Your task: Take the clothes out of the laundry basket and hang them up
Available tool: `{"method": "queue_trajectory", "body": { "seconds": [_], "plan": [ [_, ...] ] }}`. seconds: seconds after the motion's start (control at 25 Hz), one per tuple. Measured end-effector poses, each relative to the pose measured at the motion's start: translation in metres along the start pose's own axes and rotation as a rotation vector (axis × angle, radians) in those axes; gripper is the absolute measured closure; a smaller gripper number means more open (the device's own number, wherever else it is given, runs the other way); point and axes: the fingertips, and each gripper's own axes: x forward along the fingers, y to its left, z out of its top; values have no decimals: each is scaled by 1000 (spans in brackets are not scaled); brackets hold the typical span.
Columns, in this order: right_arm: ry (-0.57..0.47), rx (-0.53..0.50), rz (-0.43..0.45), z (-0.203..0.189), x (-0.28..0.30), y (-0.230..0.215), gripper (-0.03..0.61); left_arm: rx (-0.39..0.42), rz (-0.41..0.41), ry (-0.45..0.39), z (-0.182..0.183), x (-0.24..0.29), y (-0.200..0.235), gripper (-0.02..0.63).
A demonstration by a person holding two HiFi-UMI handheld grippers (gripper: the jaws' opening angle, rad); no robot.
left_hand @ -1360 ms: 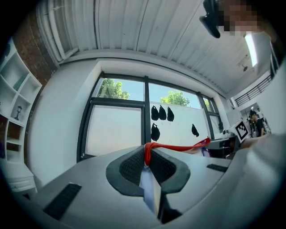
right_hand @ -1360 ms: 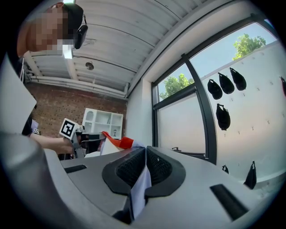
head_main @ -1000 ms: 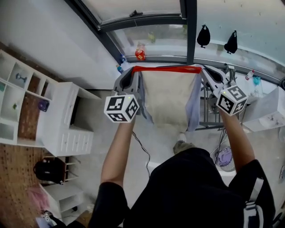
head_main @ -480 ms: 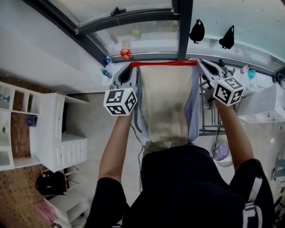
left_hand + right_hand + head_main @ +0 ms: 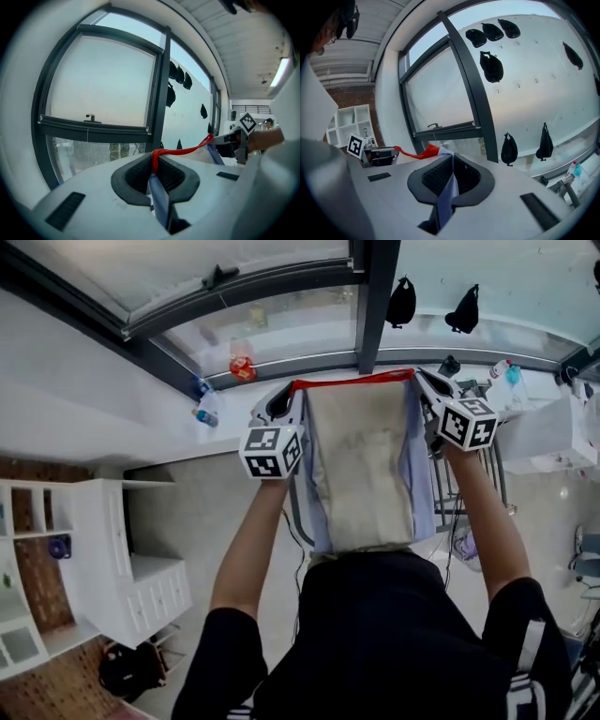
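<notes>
Garment [image 5: 361, 465]: cream middle, pale-blue sides, red top edge pulled taut btwn left gripper [image 5: 293, 390] & right gripper [image 5: 419, 377]. Top corners pinched in jaws, rest hangs flat.

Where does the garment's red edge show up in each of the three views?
Head view: red edge, top centre, stretched level.
Left gripper view: centre, running rightwards.
Right gripper view: just left of centre.
Shared landmark: the dark window post, behind it in all three.

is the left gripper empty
No, the left gripper is shut on the red-edged garment, cloth pinched between its jaws.
</notes>
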Motion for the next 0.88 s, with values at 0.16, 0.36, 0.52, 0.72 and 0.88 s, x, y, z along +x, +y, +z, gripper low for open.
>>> {"method": "queue_trajectory", "body": {
  "seconds": [0.16, 0.36, 0.52, 0.72, 0.88],
  "plan": [
    [56, 13, -33, -22, 23, -10, 571, -46, -20, 63, -30, 20, 13, 594],
    [138, 0, -75, -57, 53, -24, 571, -82, -28, 160, -75, 41, 21, 594],
    [211, -44, -127, -87, 75, -44, 571, -57, -19, 231, -110, 62, 30, 594],
    [294, -51, -165, -129, 101, -61, 570, -65, -20, 307, -159, 86, 42, 593],
    [350, -80, -213, -156, 115, -77, 569, -53, -44, 367, -193, 100, 46, 592]
  ]
}}
